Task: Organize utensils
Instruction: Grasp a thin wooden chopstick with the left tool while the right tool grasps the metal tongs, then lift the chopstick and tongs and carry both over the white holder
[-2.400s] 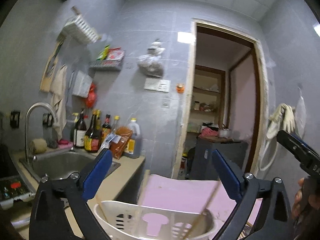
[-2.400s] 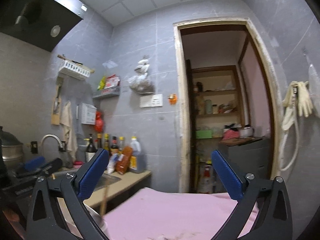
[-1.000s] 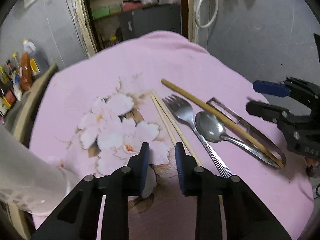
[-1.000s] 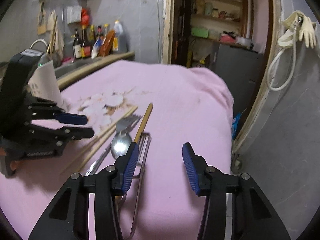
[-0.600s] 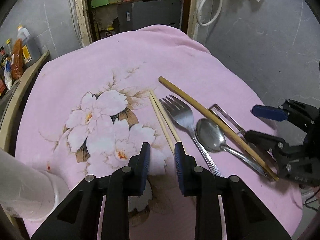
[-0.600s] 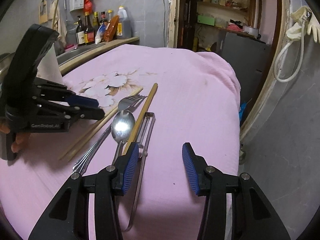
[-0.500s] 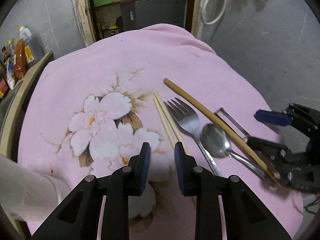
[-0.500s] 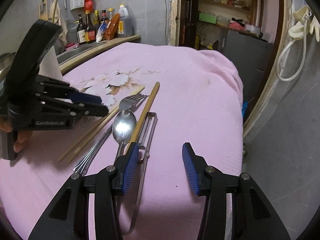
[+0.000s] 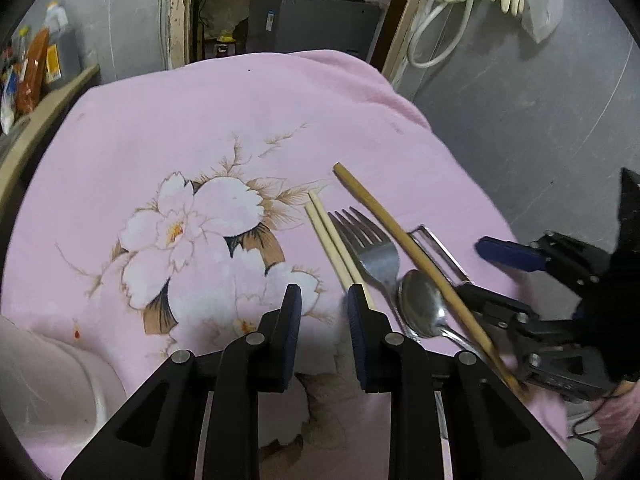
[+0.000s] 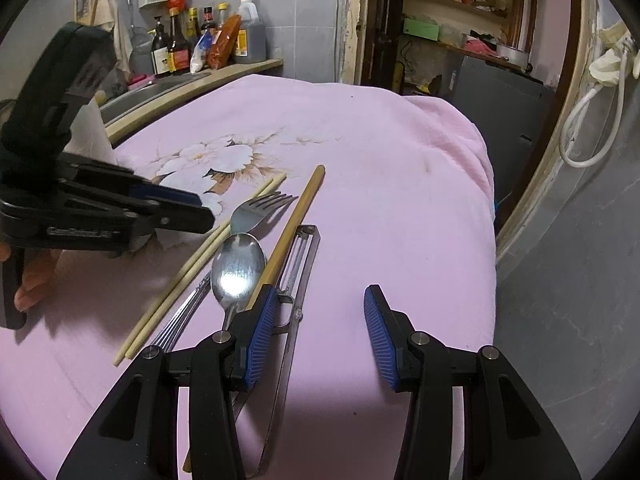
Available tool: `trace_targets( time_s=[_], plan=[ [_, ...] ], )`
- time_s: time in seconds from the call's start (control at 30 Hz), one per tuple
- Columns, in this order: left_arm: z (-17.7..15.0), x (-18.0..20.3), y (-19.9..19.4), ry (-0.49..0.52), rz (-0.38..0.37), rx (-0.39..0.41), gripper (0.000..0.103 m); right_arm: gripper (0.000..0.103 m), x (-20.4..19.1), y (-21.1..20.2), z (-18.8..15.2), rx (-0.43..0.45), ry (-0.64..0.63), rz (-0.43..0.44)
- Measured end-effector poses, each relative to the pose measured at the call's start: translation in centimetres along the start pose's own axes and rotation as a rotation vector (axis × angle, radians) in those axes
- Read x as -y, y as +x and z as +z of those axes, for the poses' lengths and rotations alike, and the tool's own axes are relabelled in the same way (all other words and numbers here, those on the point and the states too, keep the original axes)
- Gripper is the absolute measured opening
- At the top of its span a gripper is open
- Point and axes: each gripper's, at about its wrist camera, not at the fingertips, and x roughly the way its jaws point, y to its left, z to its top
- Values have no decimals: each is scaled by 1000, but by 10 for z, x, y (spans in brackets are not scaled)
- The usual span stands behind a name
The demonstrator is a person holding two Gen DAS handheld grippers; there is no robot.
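On the pink flowered cloth (image 9: 240, 120) lie a pair of pale chopsticks (image 9: 334, 248), a steel fork (image 9: 374, 250), a steel spoon (image 9: 420, 304), a long brown wooden stick (image 9: 400, 236) and a metal peeler (image 9: 440, 248). They also show in the right wrist view: chopsticks (image 10: 200, 260), fork (image 10: 256, 208), spoon (image 10: 238, 268), stick (image 10: 294, 224), peeler (image 10: 300, 276). My left gripper (image 9: 324, 312) hovers over the chopsticks' near end, jaws narrowly apart, empty. My right gripper (image 10: 320, 320) is open and empty beside the peeler.
A white plastic holder (image 9: 48, 392) stands at the cloth's left near corner. A counter with sauce bottles (image 10: 208, 40) and a sink lies beyond the left edge. A doorway with shelves (image 10: 452, 20) is behind. A grey wall (image 10: 580, 280) is close on the right.
Both grippers swung down from the wall view to the cloth and narrowed. Over the last half second the left gripper crept right toward the chopsticks; the right one barely moved.
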Motion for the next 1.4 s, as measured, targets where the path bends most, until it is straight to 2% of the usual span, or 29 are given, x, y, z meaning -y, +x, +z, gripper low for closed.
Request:
trace_targets(
  time_s=[0.13,0.37,0.47,0.53,0.6,0.83,0.93,1.0,1.07,1.17,1.3,1.4],
  plan=[
    [2,2,1,-8,-42,-16,20,43,4,3,2,0,20,12],
    [13,3,10,-18,-25,-61,20,43,2,2,1,-6,12,9],
    [20,7,15,6,16,-80,17,44,0,3,3,-16,3,9],
    [21,11,18,13,58,-81,7,44,-4,6,5,-24,-3,7],
    [21,8,17,-21,63,-80,6,44,-7,10,8,-27,-14,3],
    [-5,1,-4,-13,96,-45,4,44,-14,28,22,-77,-47,-4],
    [-16,-4,-12,-15,76,-40,4,39,-14,34,28,-96,-34,4],
    [-20,-3,-16,-11,75,-37,4,33,-16,35,29,-106,-57,-2],
    [-25,0,-19,-5,77,-27,3,19,-15,33,30,-114,-66,-5],
    [-30,2,-21,-13,65,3,2,12,-9,29,31,-127,-29,15],
    [-40,1,-32,-53,11,63,2,10,0,10,25,-58,66,32],
    [-45,6,-50,-40,25,146,2,10,-5,-19,13,71,72,-6]
  ],
)
